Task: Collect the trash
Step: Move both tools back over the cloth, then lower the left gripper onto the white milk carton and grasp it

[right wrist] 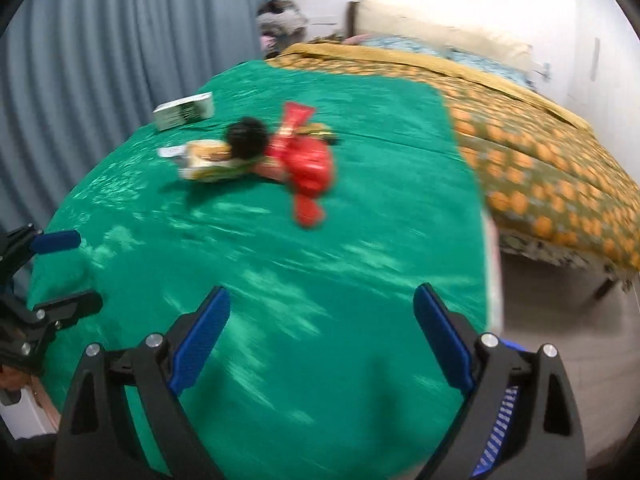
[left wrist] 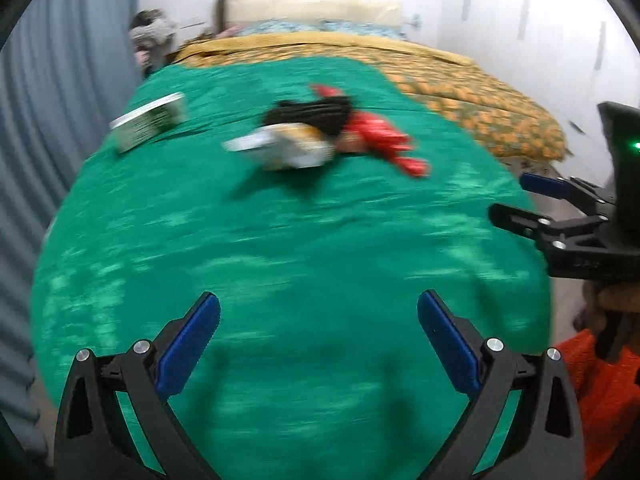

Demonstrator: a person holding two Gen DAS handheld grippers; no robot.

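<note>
The left gripper (left wrist: 319, 314) and right gripper (right wrist: 322, 308) sit at the lower centre of their frames, jaws spread wide and empty, angled down over the green cover (left wrist: 304, 240), likely readied for a pickup. The trash pile (left wrist: 336, 136) lies at upper centre, near a book (left wrist: 150, 120).

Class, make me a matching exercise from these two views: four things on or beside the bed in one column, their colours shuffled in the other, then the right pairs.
Things:
1. cloth under the trash
2. crumpled wrapper
3. curtain
4. claw pads

Colours:
A. blue
B. grey
C. green
D. red

Pairs: 1-C, 2-D, 3-B, 4-A
</note>
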